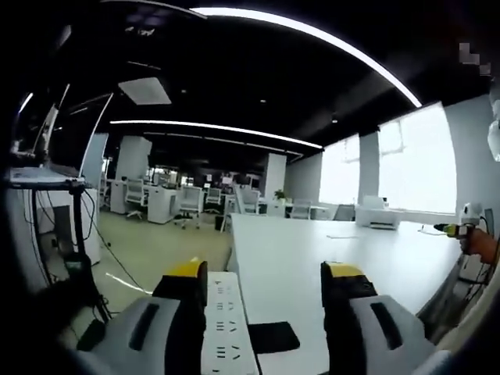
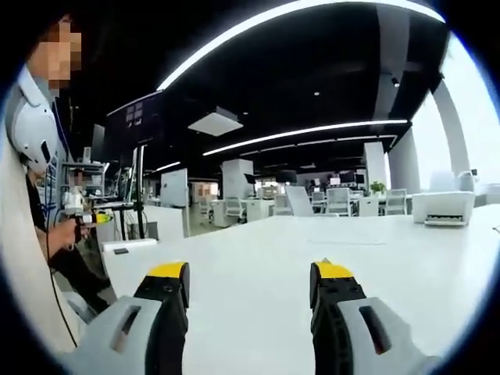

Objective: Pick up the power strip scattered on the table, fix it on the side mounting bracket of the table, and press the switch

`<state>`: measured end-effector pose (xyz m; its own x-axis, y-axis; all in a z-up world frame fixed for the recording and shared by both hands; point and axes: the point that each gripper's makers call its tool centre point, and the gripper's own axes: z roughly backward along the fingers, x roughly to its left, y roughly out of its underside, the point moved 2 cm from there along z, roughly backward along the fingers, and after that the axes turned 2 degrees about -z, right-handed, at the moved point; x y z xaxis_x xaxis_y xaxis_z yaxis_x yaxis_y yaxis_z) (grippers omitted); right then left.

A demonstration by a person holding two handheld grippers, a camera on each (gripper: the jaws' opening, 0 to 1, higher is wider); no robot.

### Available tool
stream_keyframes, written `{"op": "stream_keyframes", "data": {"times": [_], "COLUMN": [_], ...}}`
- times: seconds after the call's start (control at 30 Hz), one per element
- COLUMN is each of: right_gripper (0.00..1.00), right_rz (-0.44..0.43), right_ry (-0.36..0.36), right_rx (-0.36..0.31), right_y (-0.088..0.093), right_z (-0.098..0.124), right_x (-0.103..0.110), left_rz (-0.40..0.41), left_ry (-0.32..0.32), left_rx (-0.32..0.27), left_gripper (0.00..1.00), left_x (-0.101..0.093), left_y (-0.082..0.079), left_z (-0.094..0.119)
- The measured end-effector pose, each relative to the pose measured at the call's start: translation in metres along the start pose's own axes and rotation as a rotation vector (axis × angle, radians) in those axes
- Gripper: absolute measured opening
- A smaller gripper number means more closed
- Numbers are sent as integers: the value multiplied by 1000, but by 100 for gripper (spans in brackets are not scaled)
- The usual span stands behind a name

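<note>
Between the spread jaws of the left gripper [image 1: 266, 283], nothing is held; the white power strip [image 1: 228, 328] is seen lying just beside the left jaw, along the table's near edge, its sockets facing up. Whether it is already seated on the side bracket cannot be told, as the bracket itself is not made out. A dark flat patch [image 1: 272, 337] is seen on the table [image 1: 344, 250] next to the strip. Over in the right gripper view, the right gripper [image 2: 248, 283] is held wide open and empty above bare white tabletop. No switch can be picked out, so the press is judged still to come, and the fixing at best unconfirmed. Further out, a printer [image 2: 443, 208], office chairs [image 2: 338, 201] and a person [image 2: 35, 226] at the left are noted.
</note>
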<state>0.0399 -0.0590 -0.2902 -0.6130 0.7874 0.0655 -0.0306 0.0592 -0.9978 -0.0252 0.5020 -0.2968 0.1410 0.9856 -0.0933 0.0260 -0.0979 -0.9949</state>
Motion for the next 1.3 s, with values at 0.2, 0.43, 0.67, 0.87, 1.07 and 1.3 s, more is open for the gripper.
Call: {"op": "stream_keyframes", "data": {"times": [0.2,0.43,0.67,0.87,1.07,1.3], "right_gripper": [58,58,58,58,58,58], "right_rz": [-1,-1,-4,-7,-11,-10], "right_ry": [-3,-4,-2,1,-1,4], "right_rx": [-4,-2,-6,-11,-18,-12], "right_y": [-1,0,-1,0,-2,-3], "right_z": [1,2,3,3,2,2], "right_x": [-5,-5,-4,-3,0,-1], "left_rz": [31,26,38,21,106,110], "left_ry": [-24,-36,-58,-47,-86,-71], "left_rx": [38,121,368,347,543,554], "left_gripper": [59,60,49,28,27,32], "left_x": [13,22,35,43,50,50], "left_y": [1,5,38,44,69,74], "left_z": [-2,-4,-8,-16,0,8]}}
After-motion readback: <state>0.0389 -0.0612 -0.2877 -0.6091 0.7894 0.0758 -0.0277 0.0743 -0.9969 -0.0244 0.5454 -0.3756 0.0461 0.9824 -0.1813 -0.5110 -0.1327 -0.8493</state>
